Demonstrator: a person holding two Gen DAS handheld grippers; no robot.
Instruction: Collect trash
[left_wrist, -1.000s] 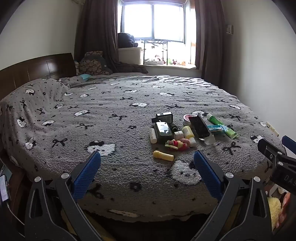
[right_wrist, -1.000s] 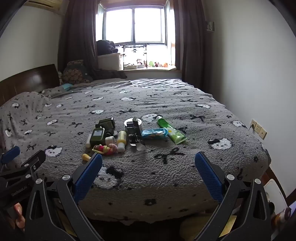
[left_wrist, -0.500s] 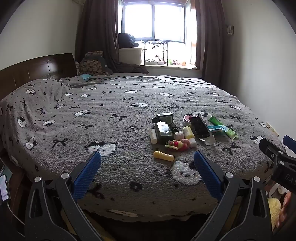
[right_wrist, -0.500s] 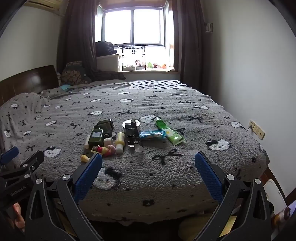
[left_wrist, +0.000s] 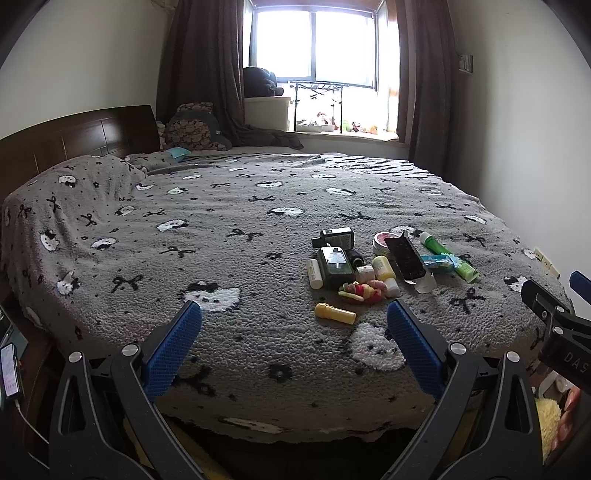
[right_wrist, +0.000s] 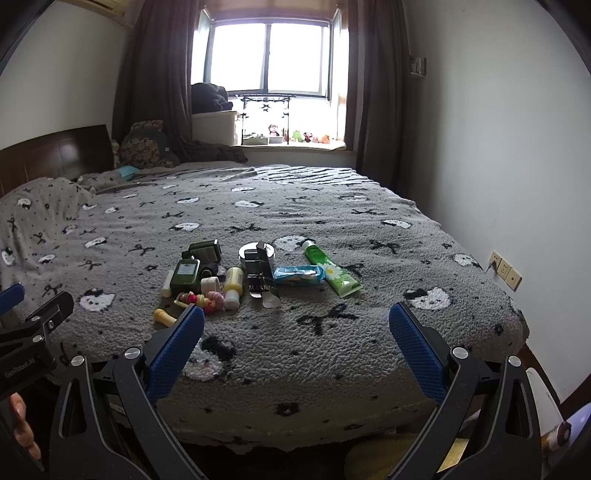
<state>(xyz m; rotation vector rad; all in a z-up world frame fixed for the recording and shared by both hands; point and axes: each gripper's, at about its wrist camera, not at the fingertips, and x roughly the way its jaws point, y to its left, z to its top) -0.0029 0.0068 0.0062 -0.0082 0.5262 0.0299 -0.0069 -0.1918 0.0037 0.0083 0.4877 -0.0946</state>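
Observation:
A cluster of small items lies on the grey patterned bed (left_wrist: 221, 236): a dark green bottle (left_wrist: 334, 263), a yellow tube (left_wrist: 334, 313), a green tube (left_wrist: 448, 256), a blue wrapper (left_wrist: 439, 263), a black packet (left_wrist: 406, 257), a round tin (left_wrist: 382, 240) and coloured beads (left_wrist: 364, 290). The same cluster shows in the right wrist view, with the green tube (right_wrist: 330, 268) and the blue wrapper (right_wrist: 299, 275). My left gripper (left_wrist: 293, 345) is open and empty before the bed's near edge. My right gripper (right_wrist: 295, 349) is open and empty, to the right of the left one.
A wooden headboard (left_wrist: 74, 140) stands at the left, pillows (left_wrist: 190, 127) and a window sill (left_wrist: 347, 134) at the back. A wall with sockets (right_wrist: 506, 271) runs along the right. A phone on a cable (left_wrist: 9, 371) lies at the left.
Both grippers have moved slightly nearer the bed; the item cluster sits a little closer in both views. Both stay open.

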